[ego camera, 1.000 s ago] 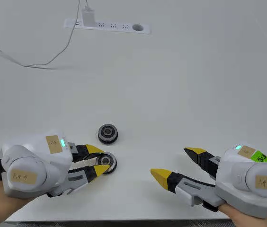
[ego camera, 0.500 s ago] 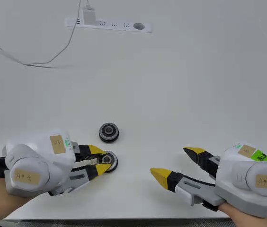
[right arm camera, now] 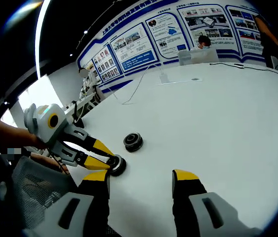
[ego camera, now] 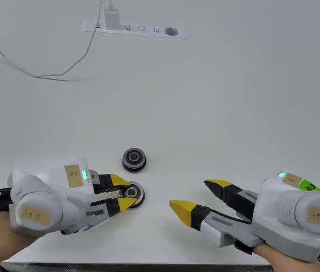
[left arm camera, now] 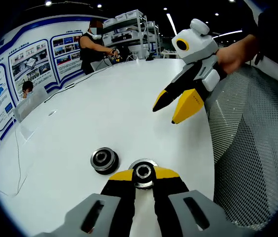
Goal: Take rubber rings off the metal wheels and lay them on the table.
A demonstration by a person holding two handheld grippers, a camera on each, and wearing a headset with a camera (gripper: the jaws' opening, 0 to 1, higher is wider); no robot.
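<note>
Beside the far wheel [ego camera: 134, 159], left tongs [ego camera: 123, 191] clamp the near wheel [ego camera: 135, 194]. Keep it steady; right tongs [ego camera: 200, 195] stand apart.

Rounded white housings on left gripper [ego camera: 127, 192] and right gripper [ego camera: 193, 194]; black jaws tipped yellow; tan handwritten labels, green indicator lights; green sticker on right housing.
</note>
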